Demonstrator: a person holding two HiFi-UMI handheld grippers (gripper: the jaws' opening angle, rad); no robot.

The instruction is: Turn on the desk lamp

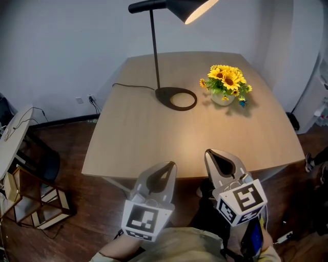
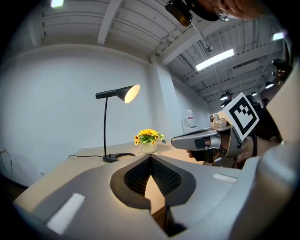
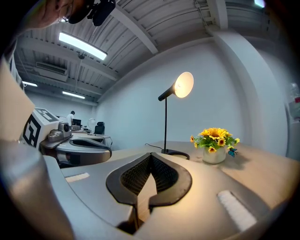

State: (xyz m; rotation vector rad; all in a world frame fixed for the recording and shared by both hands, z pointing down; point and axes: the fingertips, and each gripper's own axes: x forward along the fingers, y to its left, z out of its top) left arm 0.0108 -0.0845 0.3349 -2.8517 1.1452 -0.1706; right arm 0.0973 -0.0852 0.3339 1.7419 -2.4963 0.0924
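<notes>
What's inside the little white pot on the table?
The small round white pot holds a bunch of yellow sunflowers with green leaves. Any soil or water lower down cannot be seen; the blooms cover its opening.

The head view's top edge cuts off the shade (image 1: 190, 7) of the desk lamp (image 1: 154, 51), and its switch cannot be made out in any view. The cable (image 1: 132, 86) drops out of sight past the table's (image 1: 154, 143) left edge. Sunflowers (image 1: 226, 78) hide the rim of the vase (image 1: 223, 100). A white side table (image 1: 11, 138) is cropped at left.
</notes>
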